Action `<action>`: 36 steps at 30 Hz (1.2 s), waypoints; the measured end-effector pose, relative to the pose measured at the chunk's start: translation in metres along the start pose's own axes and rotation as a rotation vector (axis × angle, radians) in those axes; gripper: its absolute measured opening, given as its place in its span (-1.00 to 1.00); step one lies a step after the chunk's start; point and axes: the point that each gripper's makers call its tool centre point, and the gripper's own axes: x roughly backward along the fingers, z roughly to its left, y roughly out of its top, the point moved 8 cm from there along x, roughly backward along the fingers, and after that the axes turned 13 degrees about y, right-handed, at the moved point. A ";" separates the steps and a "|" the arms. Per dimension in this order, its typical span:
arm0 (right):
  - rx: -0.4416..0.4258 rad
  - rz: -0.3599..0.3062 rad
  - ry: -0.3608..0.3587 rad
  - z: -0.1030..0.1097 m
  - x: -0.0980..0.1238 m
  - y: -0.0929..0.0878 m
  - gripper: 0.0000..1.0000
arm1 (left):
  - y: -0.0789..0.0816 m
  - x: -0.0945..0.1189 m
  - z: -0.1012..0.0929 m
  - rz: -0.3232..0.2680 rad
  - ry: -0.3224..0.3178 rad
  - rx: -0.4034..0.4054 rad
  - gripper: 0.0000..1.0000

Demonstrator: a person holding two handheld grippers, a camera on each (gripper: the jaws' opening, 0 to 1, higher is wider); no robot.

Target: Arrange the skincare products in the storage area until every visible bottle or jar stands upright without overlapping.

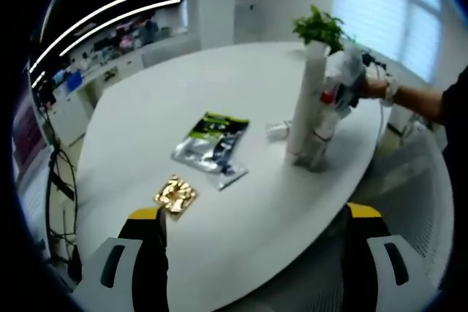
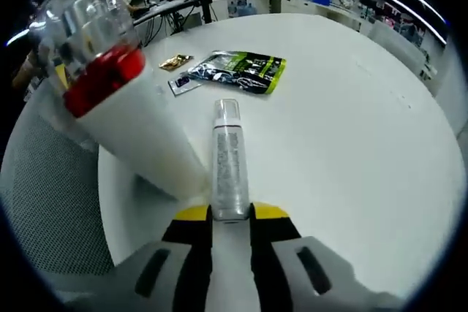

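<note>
The white table point(image 1: 219, 85) carries a tall white tube point(image 1: 306, 100) near its right edge. The right gripper point(image 2: 231, 218) clamps a clear bottle point(image 2: 228, 160) beside it. A foil pouch point(image 1: 211, 149) lies mid-table. The left gripper point(image 1: 252, 217) hovers wide over the near edge.

Left tongs spread and empty, right tongs pinched on a clear bottle

In the left gripper view the left tongs point(image 1: 256, 217) rise from the bottom edge, yellow-tipped jaws wide apart; a gloved hand point(image 1: 380, 87) and dark sleeve reach in at upper right. In the right gripper view the right tongs point(image 2: 231, 213) clamp the clear bottle point(image 2: 229, 158) at bottom centre
</note>
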 end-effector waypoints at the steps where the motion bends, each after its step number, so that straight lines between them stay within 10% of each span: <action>1: -0.007 -0.006 -0.003 0.000 0.001 -0.001 -0.63 | 0.000 0.000 0.000 -0.001 0.000 0.001 0.94; 17: -0.251 -0.315 0.015 0.001 0.026 -0.012 -0.64 | 0.000 0.002 -0.005 -0.014 -0.012 -0.002 0.94; 36: -0.221 -0.608 -0.014 0.031 0.093 0.029 -0.64 | 0.004 0.003 0.005 -0.063 -0.034 0.019 0.94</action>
